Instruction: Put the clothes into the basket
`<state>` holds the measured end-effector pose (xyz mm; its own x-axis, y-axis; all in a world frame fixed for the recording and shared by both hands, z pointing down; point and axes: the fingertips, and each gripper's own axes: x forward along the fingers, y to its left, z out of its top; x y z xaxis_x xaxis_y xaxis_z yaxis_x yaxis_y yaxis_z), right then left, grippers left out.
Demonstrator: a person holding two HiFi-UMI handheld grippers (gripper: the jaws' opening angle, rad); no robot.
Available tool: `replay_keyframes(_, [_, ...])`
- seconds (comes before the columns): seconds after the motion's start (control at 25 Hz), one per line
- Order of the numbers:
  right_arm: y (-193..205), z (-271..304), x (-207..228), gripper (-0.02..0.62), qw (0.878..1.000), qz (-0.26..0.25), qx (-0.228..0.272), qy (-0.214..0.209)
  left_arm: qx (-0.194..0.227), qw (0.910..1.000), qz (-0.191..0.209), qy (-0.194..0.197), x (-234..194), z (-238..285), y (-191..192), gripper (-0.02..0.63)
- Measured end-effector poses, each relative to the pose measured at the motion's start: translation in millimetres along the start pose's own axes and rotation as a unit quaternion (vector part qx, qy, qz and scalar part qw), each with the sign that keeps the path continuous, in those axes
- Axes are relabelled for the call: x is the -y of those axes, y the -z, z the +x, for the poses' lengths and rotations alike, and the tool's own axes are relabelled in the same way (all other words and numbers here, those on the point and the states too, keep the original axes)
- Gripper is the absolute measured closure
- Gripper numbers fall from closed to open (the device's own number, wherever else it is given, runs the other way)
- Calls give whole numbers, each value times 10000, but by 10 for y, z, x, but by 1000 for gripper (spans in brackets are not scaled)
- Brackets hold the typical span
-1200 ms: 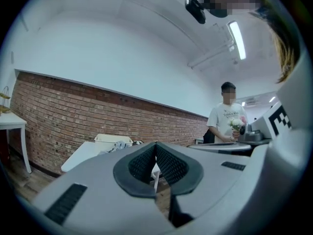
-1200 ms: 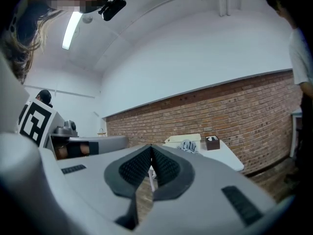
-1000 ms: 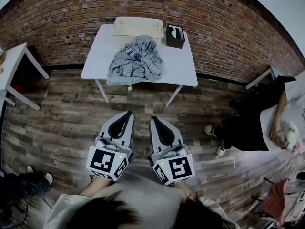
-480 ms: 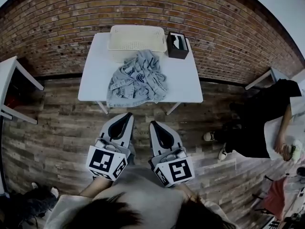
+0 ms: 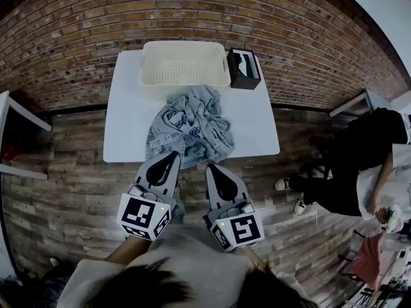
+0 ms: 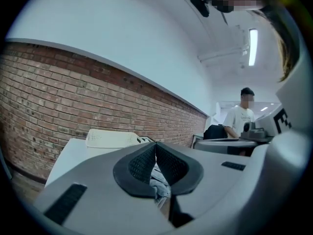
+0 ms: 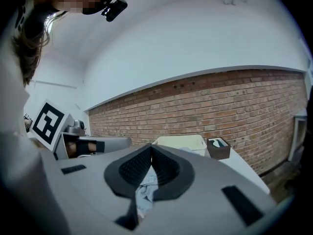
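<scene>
While the person faces a white table (image 5: 125, 130), the left hand-held gripper (image 5: 172, 156) and the right hand-held gripper (image 5: 211, 169) are held side by side in front of the body, with their tips towards the table's near edge. Each has its jaws pressed together with nothing between them. In both gripper views, crumpled cloth shows only beyond the closed tips.

A heap of grey-blue clothes (image 5: 189, 126) lies in the middle of the table, and its near edge hangs a little over the front, just ahead of the gripper tips. Behind the heap stands a cream basket (image 5: 185, 63) with perforated walls, and nothing shows inside it. A dark tissue box (image 5: 244, 68) sits just beside the basket's right end.

A brick wall (image 5: 77, 37) runs behind the table, above a wooden plank floor (image 5: 70, 191). A seated person (image 5: 359, 159) in dark clothing is at the far right.
</scene>
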<state>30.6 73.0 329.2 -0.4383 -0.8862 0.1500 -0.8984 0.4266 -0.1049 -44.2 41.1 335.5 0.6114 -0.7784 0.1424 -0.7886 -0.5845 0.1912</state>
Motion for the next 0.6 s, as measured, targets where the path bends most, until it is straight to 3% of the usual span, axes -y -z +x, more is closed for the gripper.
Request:
replay_keyframes(0.32, [18,717,327,588,9993,-113,-187,306,-429,9984,83,346,-527,528,72,597])
replay_keyframes(0.6, [221,968,454,588,9974,-15,-574,432,-704,9964,2,477,-767,767,206,597])
